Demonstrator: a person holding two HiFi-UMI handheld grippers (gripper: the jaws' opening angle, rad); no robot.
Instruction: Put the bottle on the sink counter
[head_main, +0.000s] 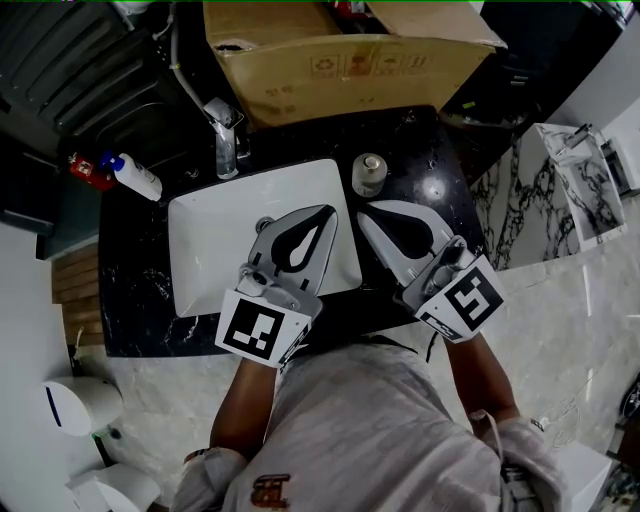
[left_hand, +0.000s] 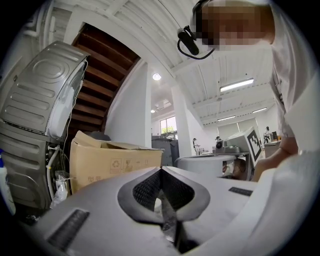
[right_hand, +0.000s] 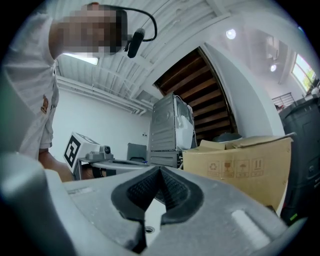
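Black stone counter (head_main: 130, 300) holds a white sink basin (head_main: 215, 235), and we carry both grippers low over it. Our left gripper (head_main: 332, 209) hangs above the basin, its jaws pressed together at the tips with nothing between them. Our right gripper (head_main: 363, 211) sits just beside it at 3 o'clock, over the basin's right rim, and its jaws are likewise pressed together on nothing. The bottle (head_main: 369, 173), small and pale with a round cap, stands upright on the counter at 12 o'clock from the right gripper's tips, near them but apart, by the basin's 2 o'clock corner. We see a faucet (head_main: 225, 135) at the basin's 11 o'clock. A white spray bottle (head_main: 138, 178) with a blue top sits at the counter's 10 o'clock end, and a cardboard box (head_main: 340, 70) stands beyond the counter at 12 o'clock.
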